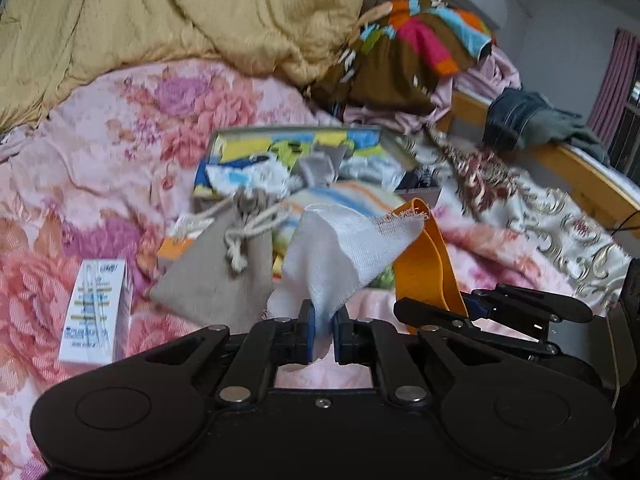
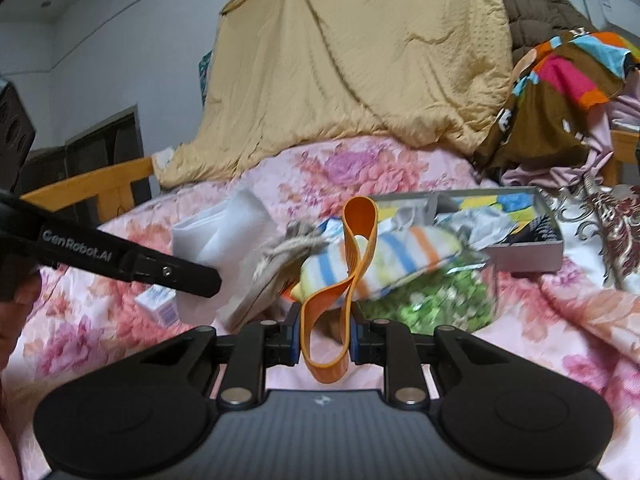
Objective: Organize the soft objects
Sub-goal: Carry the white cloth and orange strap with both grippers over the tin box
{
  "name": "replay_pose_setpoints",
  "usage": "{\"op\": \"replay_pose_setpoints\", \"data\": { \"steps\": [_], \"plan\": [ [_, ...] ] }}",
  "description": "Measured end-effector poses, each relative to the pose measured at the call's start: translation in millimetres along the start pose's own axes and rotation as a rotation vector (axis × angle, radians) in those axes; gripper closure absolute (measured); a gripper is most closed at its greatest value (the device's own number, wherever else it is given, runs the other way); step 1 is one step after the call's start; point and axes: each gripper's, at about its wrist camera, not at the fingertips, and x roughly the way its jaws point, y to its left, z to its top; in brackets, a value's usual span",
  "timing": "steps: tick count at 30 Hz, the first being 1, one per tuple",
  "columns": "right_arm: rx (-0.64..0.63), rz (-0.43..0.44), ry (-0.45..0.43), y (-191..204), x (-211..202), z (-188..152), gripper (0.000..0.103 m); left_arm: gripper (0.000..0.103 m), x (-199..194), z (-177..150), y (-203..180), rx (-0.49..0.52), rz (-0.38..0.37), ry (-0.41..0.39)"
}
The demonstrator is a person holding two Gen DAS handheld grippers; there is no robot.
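My left gripper (image 1: 323,330) is shut on a white gauze cloth (image 1: 336,256) and holds it above the floral bedsheet (image 1: 100,152). My right gripper (image 2: 325,334) is shut on an orange elastic band (image 2: 352,264), which twists upward in a loop; the band (image 1: 424,264) and right gripper (image 1: 480,312) also show in the left wrist view. The gauze (image 2: 224,232) and the left gripper's arm (image 2: 132,264) show in the right wrist view. A grey drawstring pouch (image 1: 216,276) lies just ahead, next to a striped soft packet (image 2: 384,260). A shallow grey box (image 2: 532,248) holds several soft items.
A small white carton (image 1: 98,312) lies on the sheet at left. A yellow quilt (image 2: 352,72) is piled behind. Colourful clothes (image 1: 408,48) and a patterned cloth (image 1: 560,232) lie to the right. A green-patterned bag (image 2: 440,300) lies by the box. A wooden bed rail (image 1: 580,172) borders the bed.
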Motion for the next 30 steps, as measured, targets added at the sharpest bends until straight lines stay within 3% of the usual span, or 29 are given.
{"op": "replay_pose_setpoints", "data": {
  "steps": [6, 11, 20, 25, 30],
  "plan": [
    [-0.012, -0.028, -0.016, -13.8, 11.0, 18.3, 0.079, 0.094, 5.2, 19.9, -2.0, -0.009, -0.012, -0.11],
    [-0.033, -0.039, -0.042, -32.1, 39.8, 52.7, 0.079, 0.094, 29.8, 52.7, 3.0, -0.027, 0.002, -0.163],
    [-0.038, -0.046, -0.048, -62.5, 122.3, 93.7, 0.079, 0.094, 111.2, 108.6, 32.9, -0.046, 0.033, -0.202],
    [-0.064, -0.085, 0.018, -72.2, 167.2, 104.6, 0.079, 0.094, 158.6, 135.8, 51.3, -0.05, 0.04, -0.187],
    [-0.075, -0.122, 0.068, -76.7, 196.7, 107.0, 0.078, 0.094, 203.5, 148.1, 65.6, -0.049, 0.061, -0.088]
  ]
}}
